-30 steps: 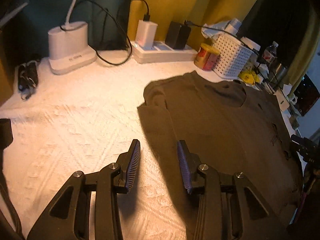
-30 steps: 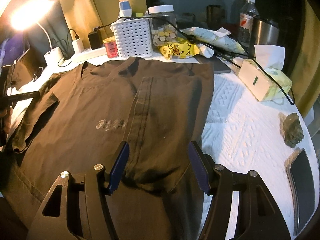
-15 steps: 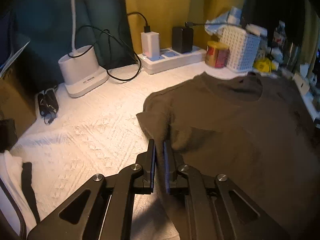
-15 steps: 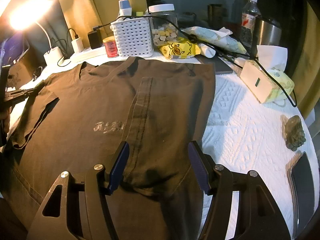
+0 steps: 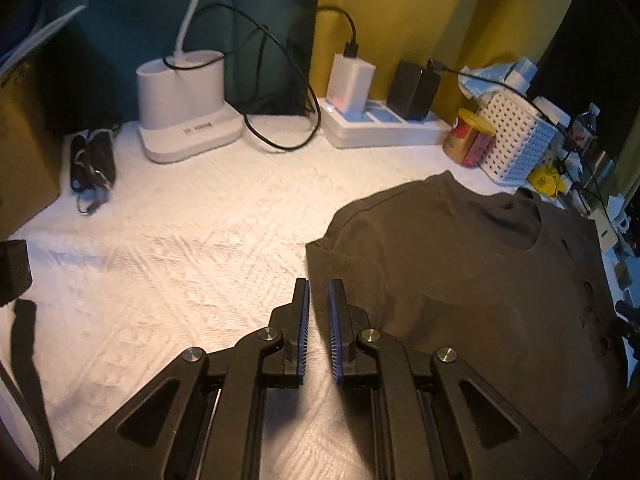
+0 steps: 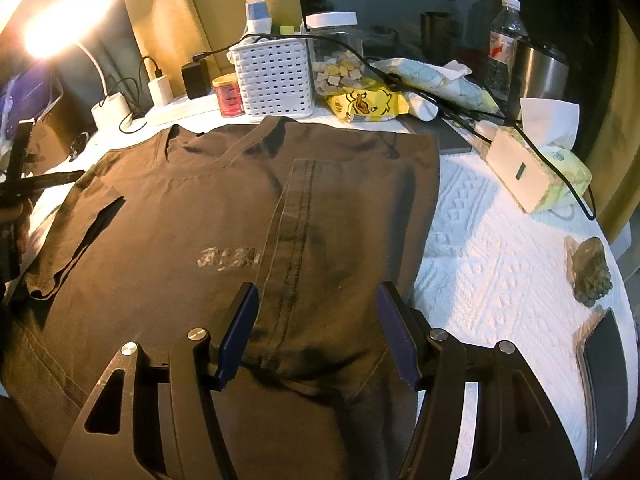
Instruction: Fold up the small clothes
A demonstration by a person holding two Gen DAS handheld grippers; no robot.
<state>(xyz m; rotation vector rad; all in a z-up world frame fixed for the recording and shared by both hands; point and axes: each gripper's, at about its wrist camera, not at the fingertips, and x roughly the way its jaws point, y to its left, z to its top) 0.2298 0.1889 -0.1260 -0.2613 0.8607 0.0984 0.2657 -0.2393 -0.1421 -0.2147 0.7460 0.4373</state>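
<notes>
- The left gripper (image 5: 319,300) has its jaws nearly together, having just been closing. In its own view nothing shows between the blue pads (image 5: 303,320), only the white cover of the counter (image 5: 180,264). The sleeve edge of the brown T-shirt (image 5: 460,280) lies just beside the tips, to their right, so I judge it holds no cloth.
- The right gripper (image 6: 318,330) stands wide open over the shirt's folded-in right side. Cloth lies under and between its jaws, but the pads do not press it.
- The brown T-shirt (image 6: 192,216) lies flat on the counter, neck toward the white basket (image 6: 276,80). Its right side has been turned in, hem seam running up the middle (one fold done, by the look of it).
- The left sleeve (image 6: 76,232) is still spread out and partly rumpled. That side remains to be folded in, then the length folded over.
- Judged so, the task is at an early stage.
</notes>
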